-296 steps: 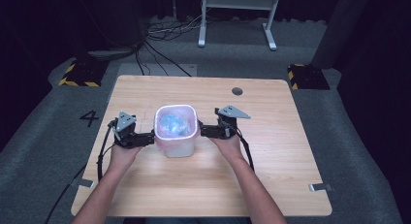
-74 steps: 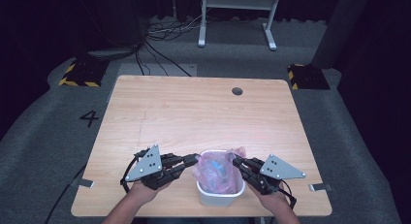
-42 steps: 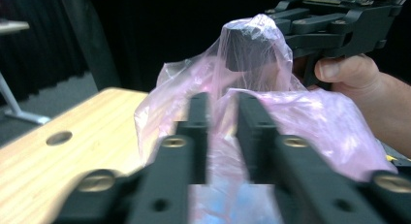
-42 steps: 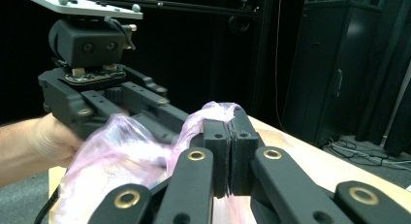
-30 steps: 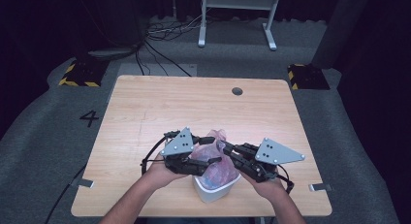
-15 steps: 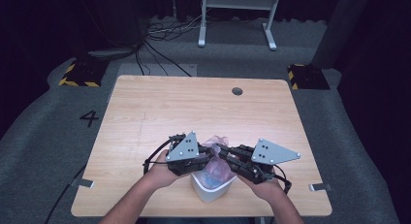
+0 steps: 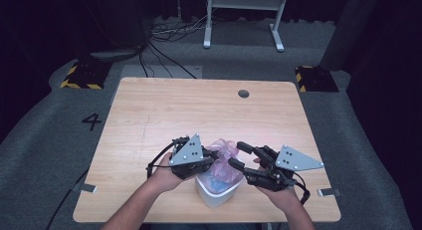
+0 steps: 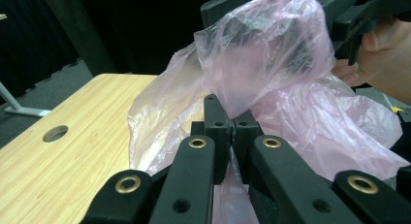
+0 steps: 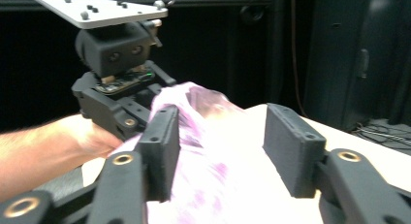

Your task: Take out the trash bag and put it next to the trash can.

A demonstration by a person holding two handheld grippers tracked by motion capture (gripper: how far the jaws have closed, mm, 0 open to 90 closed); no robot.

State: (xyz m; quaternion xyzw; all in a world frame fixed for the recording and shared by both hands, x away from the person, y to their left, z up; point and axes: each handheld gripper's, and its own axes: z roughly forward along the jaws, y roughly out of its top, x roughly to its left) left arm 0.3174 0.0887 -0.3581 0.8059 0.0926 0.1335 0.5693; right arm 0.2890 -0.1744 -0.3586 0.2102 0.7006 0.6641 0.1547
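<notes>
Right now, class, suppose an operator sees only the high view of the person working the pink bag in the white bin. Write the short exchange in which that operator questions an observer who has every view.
Operator: Has the left gripper got hold of the pink bag?
Observer: Yes. The left gripper view shows its jaws shut, pinching a fold of the film.
Operator: And the right gripper?
Observer: The right gripper view shows that its jaws have just been opening. The bag lies between the pads, and the pad on that view's right is clear of it.
</notes>
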